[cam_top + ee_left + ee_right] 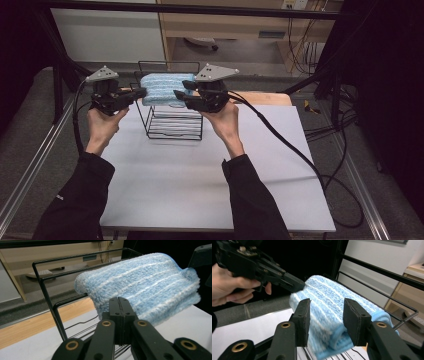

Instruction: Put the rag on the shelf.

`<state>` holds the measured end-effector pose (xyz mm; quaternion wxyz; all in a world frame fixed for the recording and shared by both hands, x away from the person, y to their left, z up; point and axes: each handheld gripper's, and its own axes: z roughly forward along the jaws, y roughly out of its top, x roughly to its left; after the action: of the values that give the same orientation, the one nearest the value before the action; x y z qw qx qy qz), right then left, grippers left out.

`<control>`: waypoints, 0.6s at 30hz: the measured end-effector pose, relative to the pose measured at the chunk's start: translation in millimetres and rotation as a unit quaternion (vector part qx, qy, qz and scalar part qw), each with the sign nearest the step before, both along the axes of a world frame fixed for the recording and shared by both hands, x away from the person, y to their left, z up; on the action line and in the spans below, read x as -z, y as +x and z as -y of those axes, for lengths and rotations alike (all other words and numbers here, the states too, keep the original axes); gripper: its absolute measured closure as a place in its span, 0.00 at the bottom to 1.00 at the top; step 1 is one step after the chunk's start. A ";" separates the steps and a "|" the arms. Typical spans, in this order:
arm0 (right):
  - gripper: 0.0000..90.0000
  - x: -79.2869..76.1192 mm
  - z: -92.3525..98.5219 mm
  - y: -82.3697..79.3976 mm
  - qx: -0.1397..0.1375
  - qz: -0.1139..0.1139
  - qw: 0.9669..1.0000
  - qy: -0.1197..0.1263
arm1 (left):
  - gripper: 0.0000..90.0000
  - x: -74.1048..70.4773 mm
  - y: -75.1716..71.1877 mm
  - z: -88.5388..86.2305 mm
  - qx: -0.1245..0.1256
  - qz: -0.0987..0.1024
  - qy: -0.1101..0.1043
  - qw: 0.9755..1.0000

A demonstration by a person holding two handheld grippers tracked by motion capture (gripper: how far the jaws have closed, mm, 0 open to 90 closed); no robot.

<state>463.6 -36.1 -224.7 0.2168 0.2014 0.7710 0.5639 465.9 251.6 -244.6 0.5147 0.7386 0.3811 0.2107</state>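
A folded blue-and-white striped towel lies draped over the top rails of a black wire rack, which stands on the far part of the white worktop, between the two hands. The rack is an open frame rather than a closed vessel: its lower tier of parallel wires carries nothing that can be seen, and the towel is its sole load, resting across the upper bars with its near fold hanging over the front rail. The left tool has its jaws pressed fully together, their tips meeting the towel's left end; whether a pinch of pile is caught between them cannot be told. The right tool stands partly spread at the towel's right end, its pads flanking the thick rolled edge with a gap on each side, so nothing is gripped there. Approaching from opposite ends in this way suggests that the cloth is to be steadied or lifted evenly, without sagging between the rails.
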 end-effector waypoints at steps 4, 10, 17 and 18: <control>0.83 3.6 -1.6 1.1 -0.004 -0.017 1.000 -0.016 | 1.00 0.7 0.4 1.8 0.000 0.002 0.001 1.000; 1.00 16.6 -6.8 -2.6 0.040 0.007 0.999 -0.035 | 1.00 1.4 0.1 3.9 -0.001 0.006 0.005 1.000; 1.00 28.9 2.0 9.0 0.044 -0.043 0.998 -0.012 | 1.00 5.1 1.5 5.4 -0.003 0.008 0.003 1.000; 1.00 31.0 2.7 10.0 0.045 -0.044 0.998 -0.011 | 1.00 6.4 2.0 5.6 -0.004 0.008 0.002 1.000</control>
<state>473.6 -38.8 -255.7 0.2099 0.2585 0.7764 0.5352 467.8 245.9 -251.0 0.5150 0.7364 0.3800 0.2193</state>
